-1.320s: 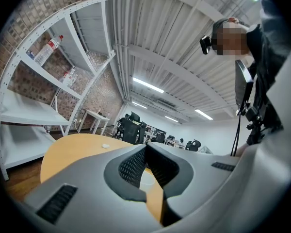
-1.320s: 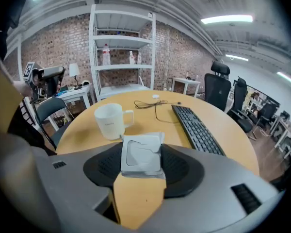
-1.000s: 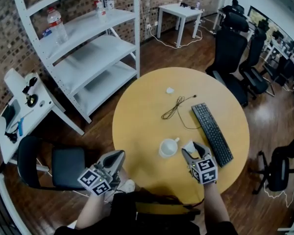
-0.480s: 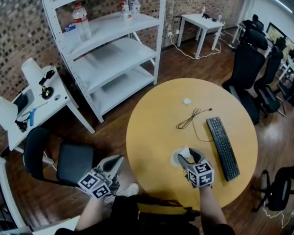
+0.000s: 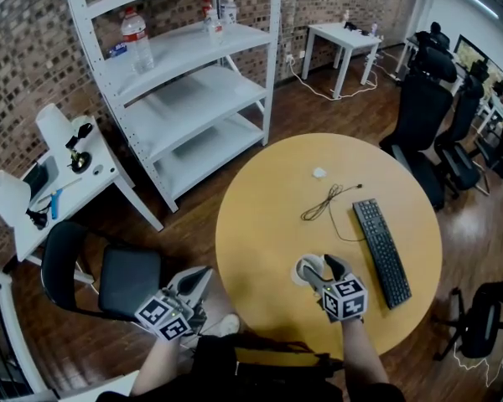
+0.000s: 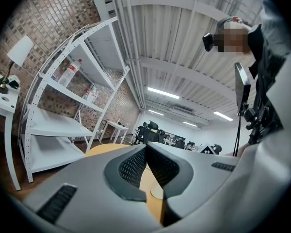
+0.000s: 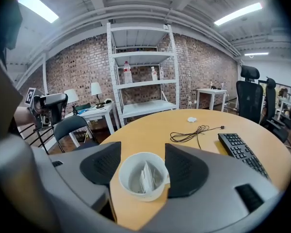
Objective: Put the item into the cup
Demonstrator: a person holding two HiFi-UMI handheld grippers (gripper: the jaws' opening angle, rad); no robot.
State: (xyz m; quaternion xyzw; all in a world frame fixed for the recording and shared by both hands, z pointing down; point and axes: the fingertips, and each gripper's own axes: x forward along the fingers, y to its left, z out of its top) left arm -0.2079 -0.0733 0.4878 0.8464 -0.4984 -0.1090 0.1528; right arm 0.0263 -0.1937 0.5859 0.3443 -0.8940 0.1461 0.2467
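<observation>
White folded paper item (image 7: 146, 177) — beside the cup a second ago — now stands inside the white round cup (image 7: 136, 191) on the yellow round surface (image 5: 260, 224). Right gripper (image 7: 141, 165) is opening, its pads clear of the cup — placement looks done. Left gripper (image 6: 146, 165) is closed and empty.

White against yellow, with black accents

The round yellow wooden table (image 5: 260, 224) is plain and unpatterned. The white ceramic cup (image 7: 140, 194) and the white folded paper item (image 7: 146, 177) match. The flat keyboard (image 5: 382, 252) and thin cable (image 5: 327, 201) are black. The white metal shelving (image 5: 193, 82) fronts a red-brown brick wall (image 5: 25, 48).
</observation>
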